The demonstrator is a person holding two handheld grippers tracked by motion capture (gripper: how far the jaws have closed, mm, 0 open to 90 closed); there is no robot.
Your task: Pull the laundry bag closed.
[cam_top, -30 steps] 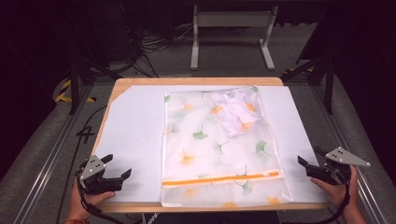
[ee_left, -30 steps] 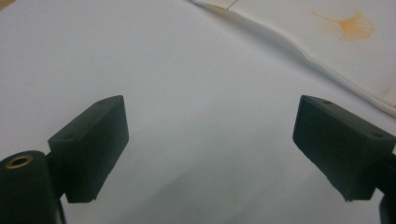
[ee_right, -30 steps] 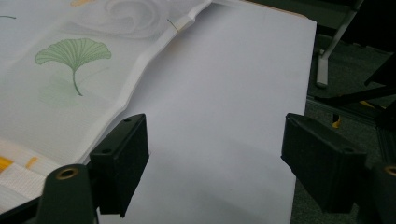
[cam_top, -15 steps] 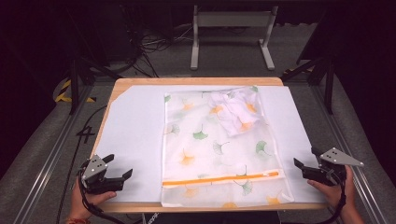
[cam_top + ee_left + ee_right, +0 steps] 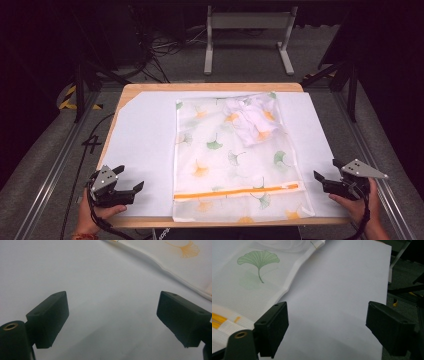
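A sheer mesh bag [image 5: 235, 155] printed with ginkgo leaves lies flat in the middle of the table, with an orange zipper [image 5: 237, 192] near its front edge. A crumpled white garment [image 5: 252, 117] sits inside at its far right corner. My left gripper [image 5: 131, 177] rests open at the front left over the white sheet, clear of the bag. In the left gripper view the left gripper [image 5: 112, 315] has nothing between its jaws, and the bag's edge [image 5: 190, 262] lies ahead. My right gripper [image 5: 325, 169] [image 5: 327, 322] is open at the front right. Its jaws have just been opening, empty, beside the bag's hem [image 5: 249, 277].
A white sheet [image 5: 145, 140] covers the wooden table [image 5: 210, 86], with bare sheet on both sides of the bag. Beyond the table there are a metal stand [image 5: 247, 37], cables on the floor and dark frame rails at left and right.
The right gripper's jaws stand a little wider apart than a second ago. Both hands and the bag keep their places.
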